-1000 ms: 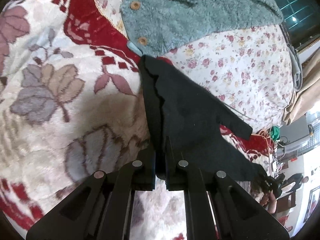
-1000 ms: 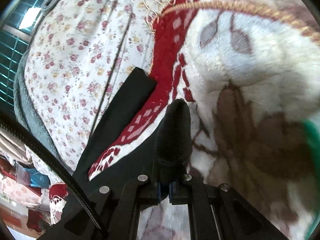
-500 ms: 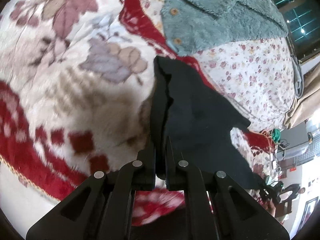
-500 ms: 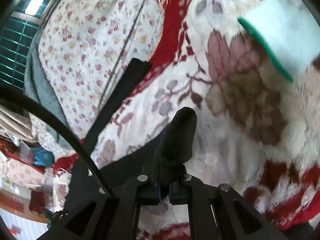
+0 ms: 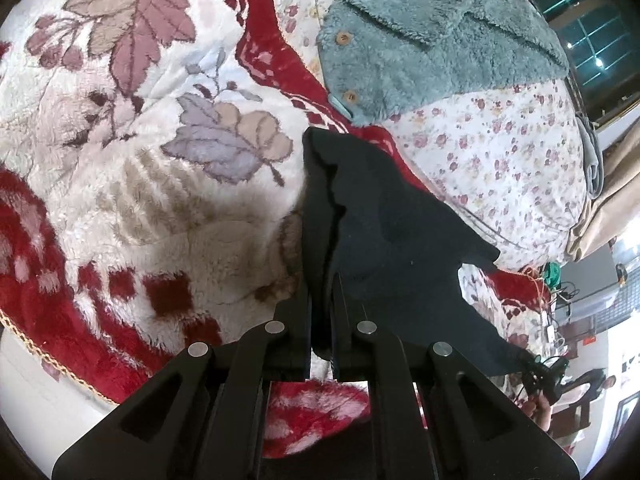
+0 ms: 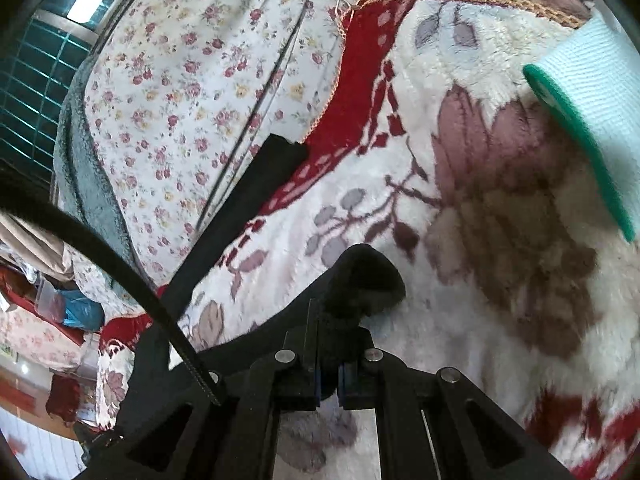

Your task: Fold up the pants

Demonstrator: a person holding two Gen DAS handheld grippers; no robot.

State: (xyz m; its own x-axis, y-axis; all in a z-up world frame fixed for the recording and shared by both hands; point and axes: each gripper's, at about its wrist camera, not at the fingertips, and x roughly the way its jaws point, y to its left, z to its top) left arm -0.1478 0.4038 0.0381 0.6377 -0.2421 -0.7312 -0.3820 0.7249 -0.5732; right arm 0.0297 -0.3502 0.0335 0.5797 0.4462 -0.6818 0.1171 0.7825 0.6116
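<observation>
Now pants (image 5: 384, 236) nearer blanket's (image 5: 132, 208) edge.

A plush blanket (image 5: 168, 208) with leaf patterns and red borders fills the near ground. Beyond it lies a floral sheet (image 5: 500, 152); a teal fleece jacket (image 5: 432, 44) with wooden buttons rests at its far side. At right, a white-and-green cloth (image 6: 592, 120) lies on the blanket.

one black pants (image 5: 384, 232), two claws (image 5: 322, 300) (image 6: 328, 336), one teal fleece jacket (image 5: 432, 48)
</observation>
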